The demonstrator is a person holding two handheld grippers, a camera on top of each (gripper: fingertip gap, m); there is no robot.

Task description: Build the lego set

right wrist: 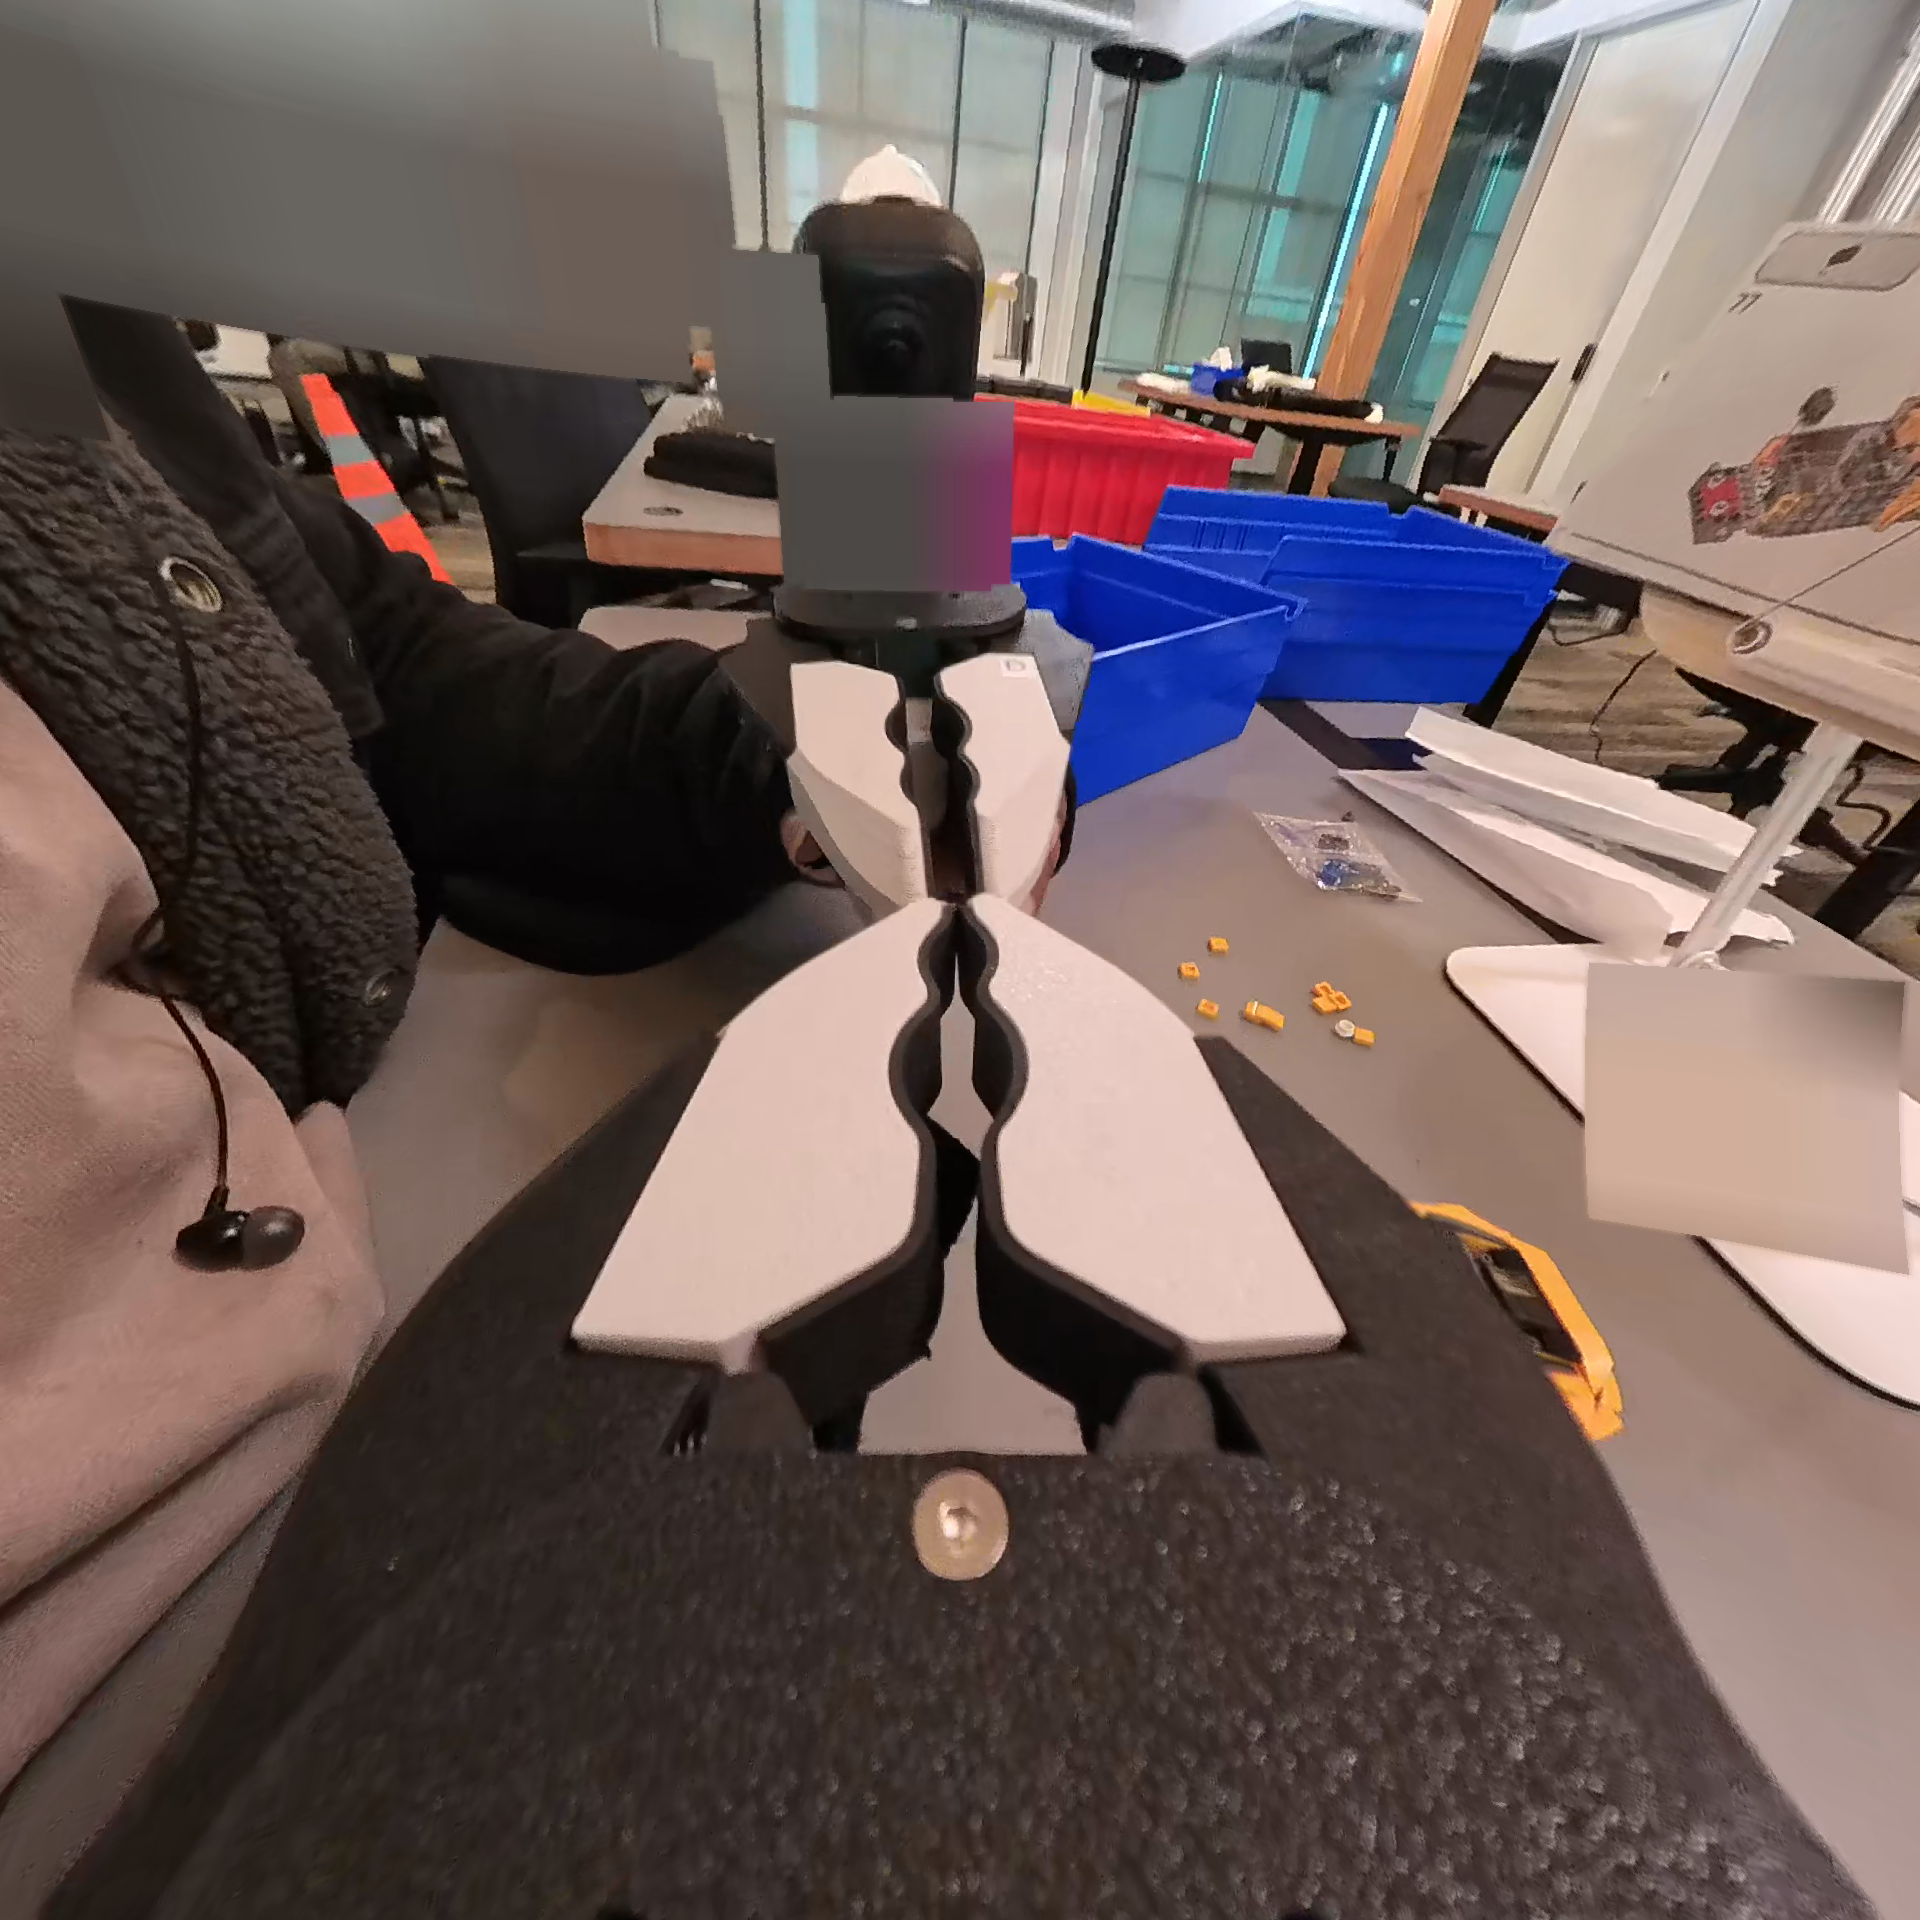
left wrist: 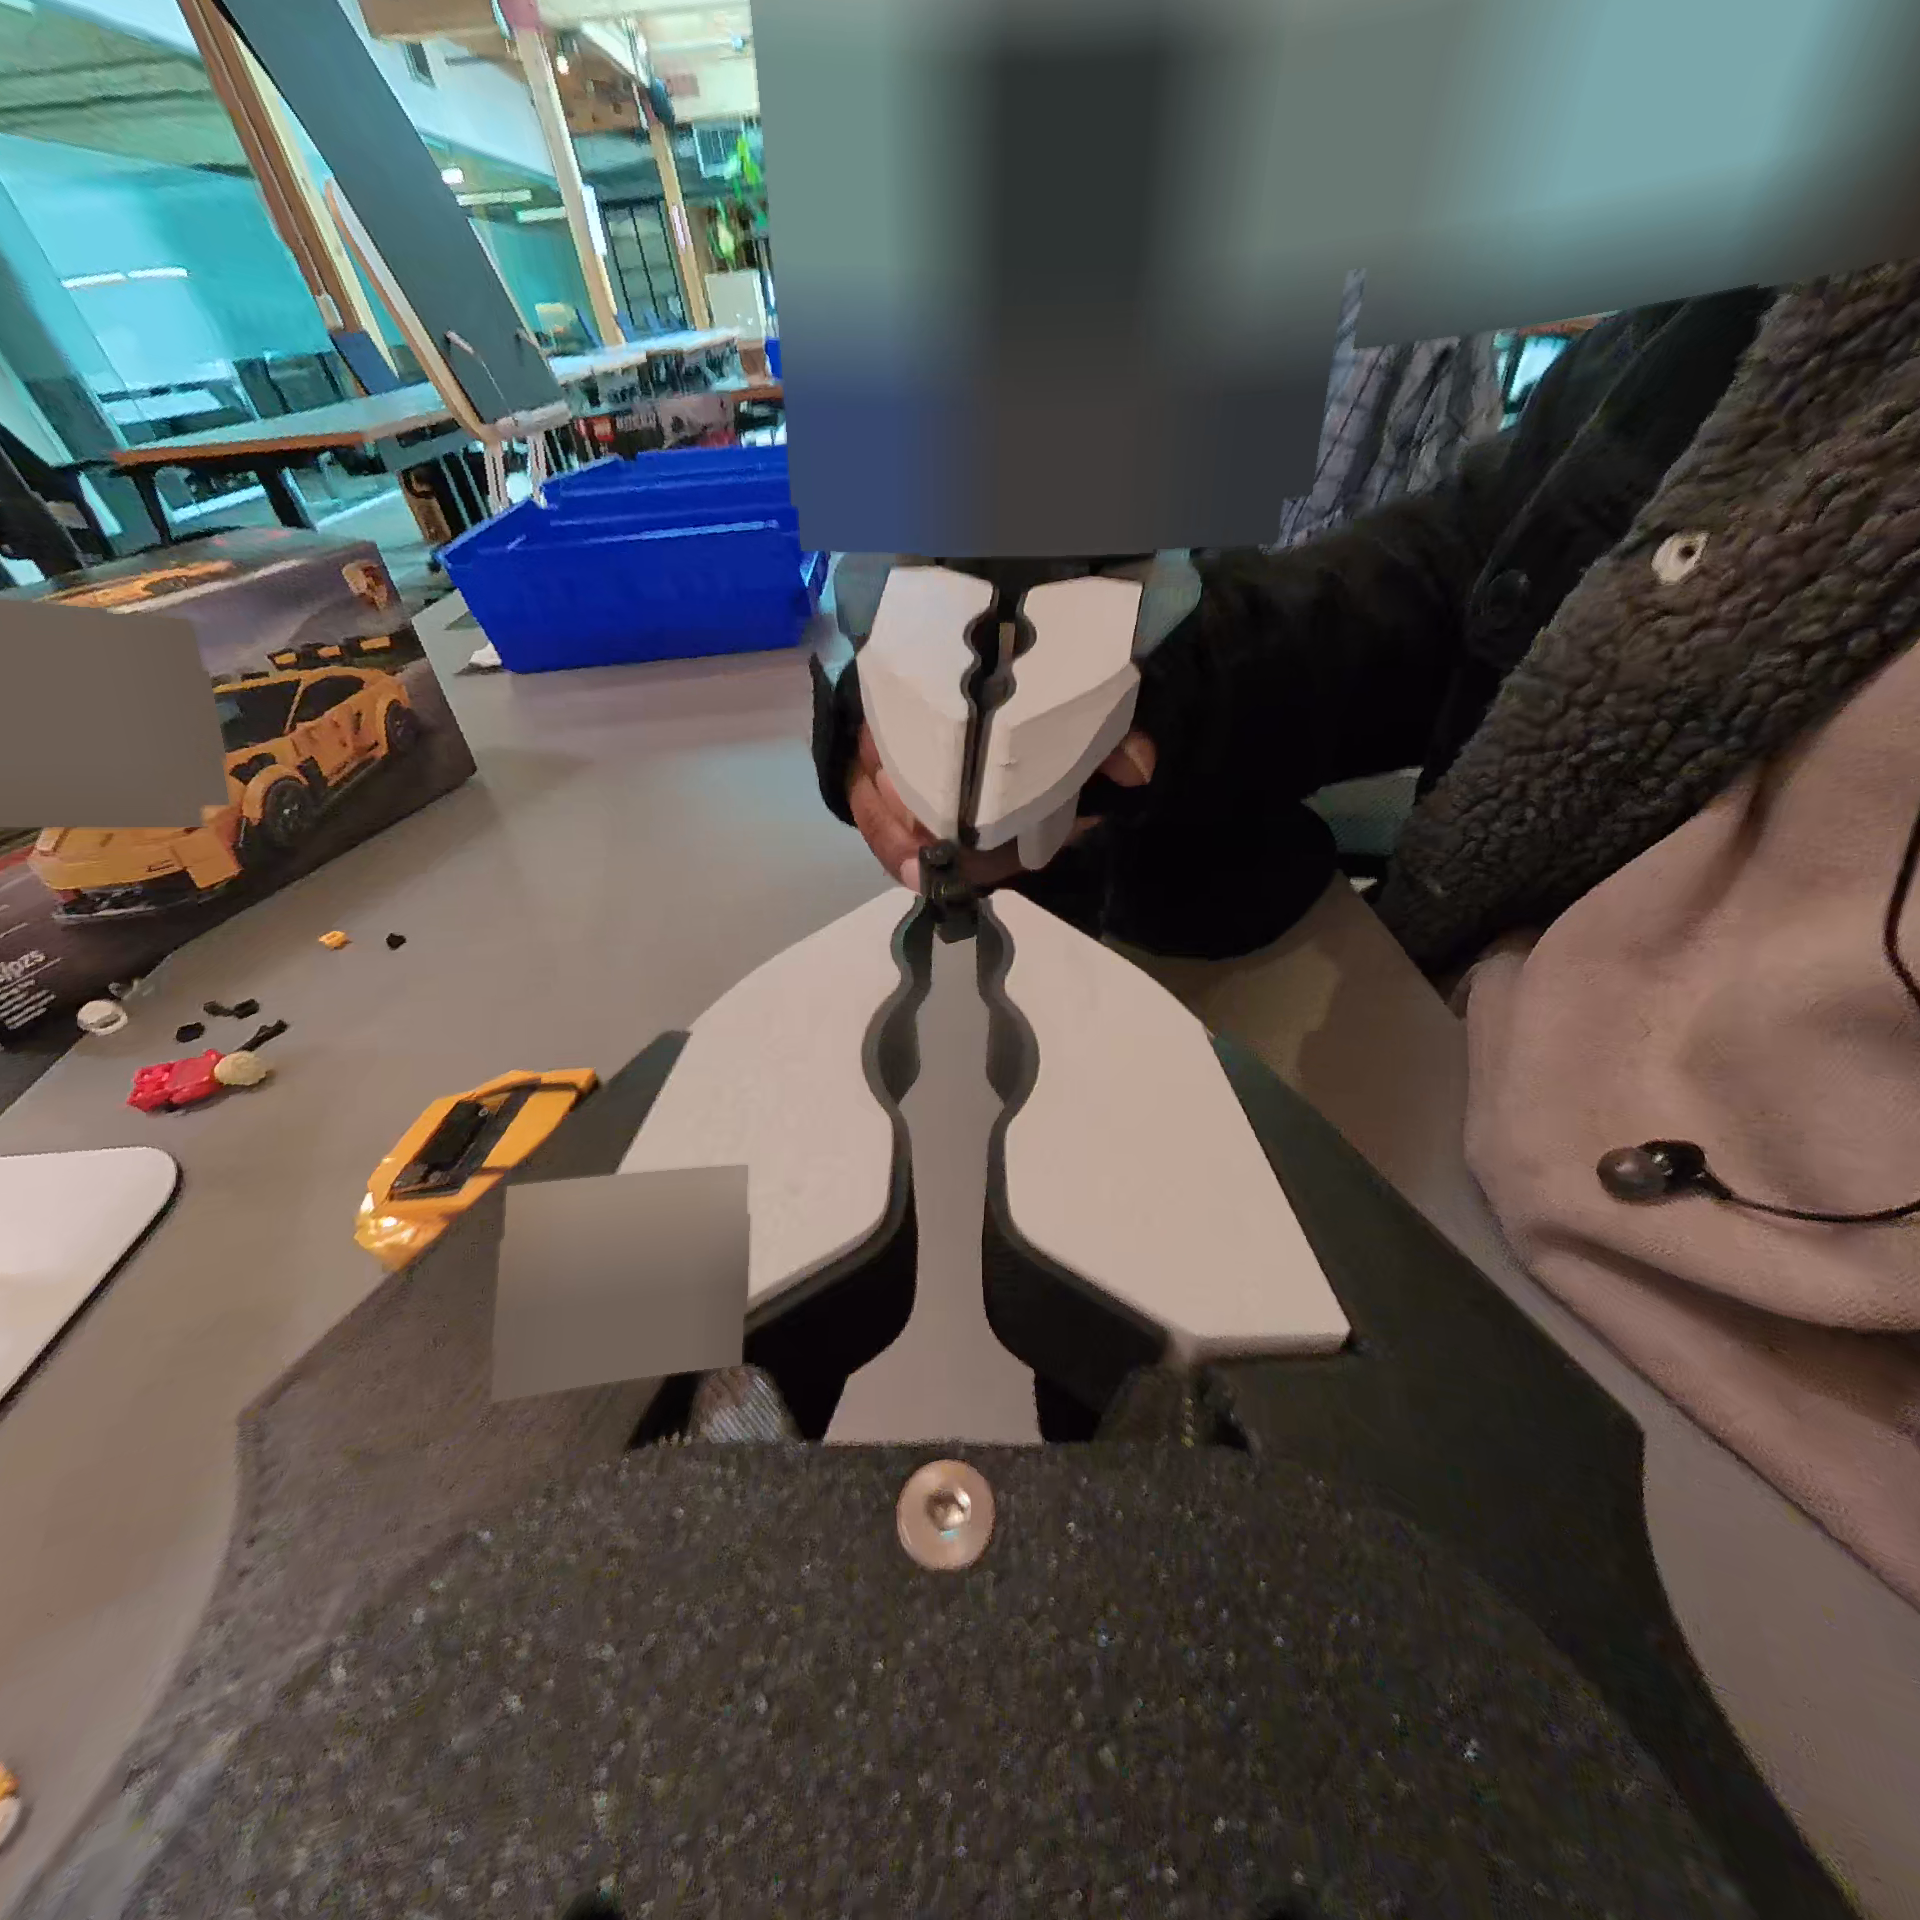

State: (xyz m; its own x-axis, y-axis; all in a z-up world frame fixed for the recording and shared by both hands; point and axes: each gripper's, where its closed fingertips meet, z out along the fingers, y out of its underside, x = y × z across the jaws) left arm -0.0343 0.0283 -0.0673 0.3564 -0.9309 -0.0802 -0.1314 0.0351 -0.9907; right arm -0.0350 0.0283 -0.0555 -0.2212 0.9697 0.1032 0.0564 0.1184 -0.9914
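In the left wrist view my left gripper [left wrist: 948, 920] is shut on a small black lego piece [left wrist: 951, 899], which stands up out of its fingertips above the grey table [left wrist: 644, 831]. My right gripper [left wrist: 961, 840] faces it tip to tip, with its jaws closed and its tips right at the top end of that piece. In the right wrist view the right gripper [right wrist: 956, 914] shows its pads together with nothing visible between them. The left gripper [right wrist: 948, 883] stands just beyond, with a dark sliver in its gap. A yellow car body part [left wrist: 468, 1153] lies on the table to the left.
The lego box [left wrist: 260, 748], red figure parts [left wrist: 171, 1081] and small black pieces [left wrist: 229, 1013] lie at the left. Blue bins [right wrist: 1174, 665] stand behind. Small yellow pieces [right wrist: 1278, 1003], a plastic bag [right wrist: 1335, 852], papers [right wrist: 1558, 821] and a white stand base [right wrist: 1538, 987] are at the right. A person's jacket is close by. Less than 4 cm separates the two grippers' tips.
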